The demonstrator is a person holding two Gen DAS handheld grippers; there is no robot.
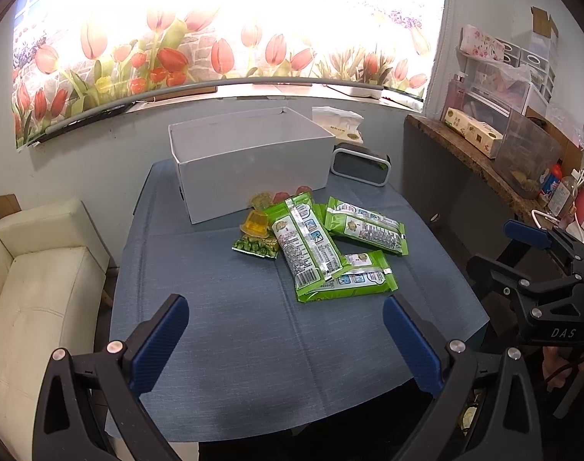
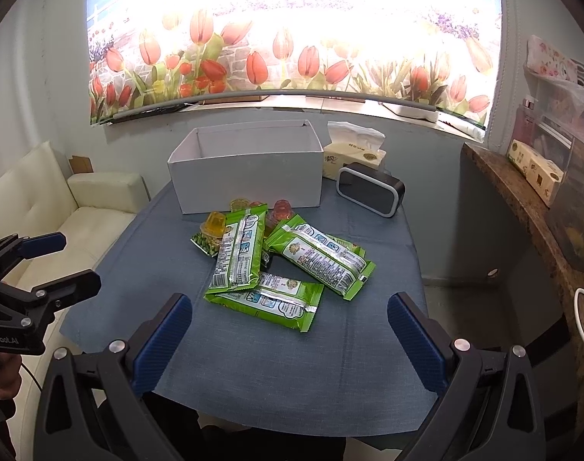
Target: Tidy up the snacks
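Observation:
Three long green snack packs (image 1: 307, 246) (image 2: 238, 253) lie piled mid-table, with a small green pea packet (image 1: 255, 247) (image 2: 205, 244), a yellow jelly cup (image 1: 255, 224) (image 2: 214, 223) and red jelly cups (image 2: 280, 207) beside them. An open, empty white box (image 1: 249, 165) (image 2: 245, 176) stands behind the pile. My left gripper (image 1: 286, 330) is open and empty above the table's near edge. My right gripper (image 2: 290, 330) is open and empty, also short of the pile. Each gripper shows in the other's view: the right one (image 1: 522, 253), the left one (image 2: 53, 261).
A blue cloth (image 1: 234, 326) covers the table. A black clock (image 1: 361, 163) (image 2: 370, 188) and a tissue pack (image 2: 353, 153) stand right of the box. A cream sofa (image 1: 34, 288) is at the left. A cluttered wooden shelf (image 1: 483, 161) is at the right.

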